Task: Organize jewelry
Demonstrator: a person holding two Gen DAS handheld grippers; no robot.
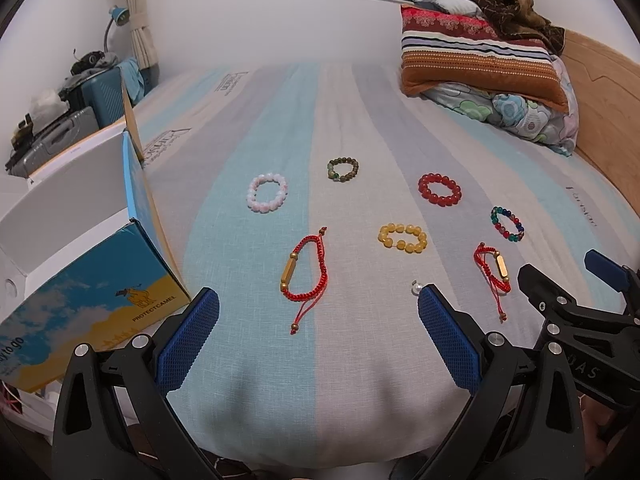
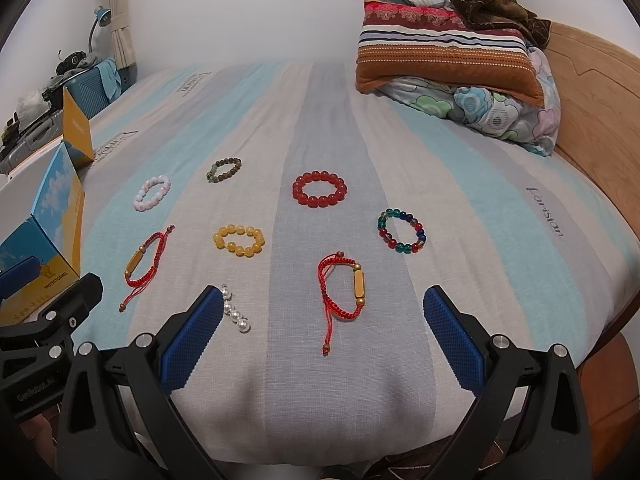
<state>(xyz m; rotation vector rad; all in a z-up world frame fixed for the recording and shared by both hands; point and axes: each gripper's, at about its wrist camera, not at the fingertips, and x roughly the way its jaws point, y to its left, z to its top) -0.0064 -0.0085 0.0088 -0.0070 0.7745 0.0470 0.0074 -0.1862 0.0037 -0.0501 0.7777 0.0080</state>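
Hovering low over the near edge of the bed [image 1: 360,112], both tools empty. Left gripper [image 1: 318,332] has its jaws spread wide with nothing between the pads; right gripper [image 2: 322,336] likewise.

Jewelry is all loose on the striped sheet, nothing in the open shoebox [image 1: 92,280] at far left yet, as far as the views show.

Key geometry per arm:
- Left: the red cord bracelet with gold tube [image 1: 306,270] lies just ahead of the left gripper, slightly left of its centreline. Its loop is stretched near-to-far, tail cord trailing toward the tool. Box sits immediately left of it, so short carry.
- Right: the second red cord bracelet [image 2: 344,292] lies dead ahead between the right gripper's fingers' line, also elongated near-to-far, tail pointing at the tool.
- Pearl strand [image 2: 236,312] lies just beside the right gripper's left finger, running diagonally near-right to far-left; barely visible in the left view.

Farther out: yellow bead bracelet [image 2: 239,241], multicolour glass bead bracelet [image 2: 402,231], red bead bracelet [image 2: 319,190], pink bead bracelet [image 1: 267,192], dark green-brown bead bracelet [image 1: 343,170].

Judgement: left arm is nearer the box and the left cord bracelet, so likely first pick. Jaws close left-right, across the loop's long axis, so pinching one cord side should work without wrist rotation. Cord is limp; expect dangling.
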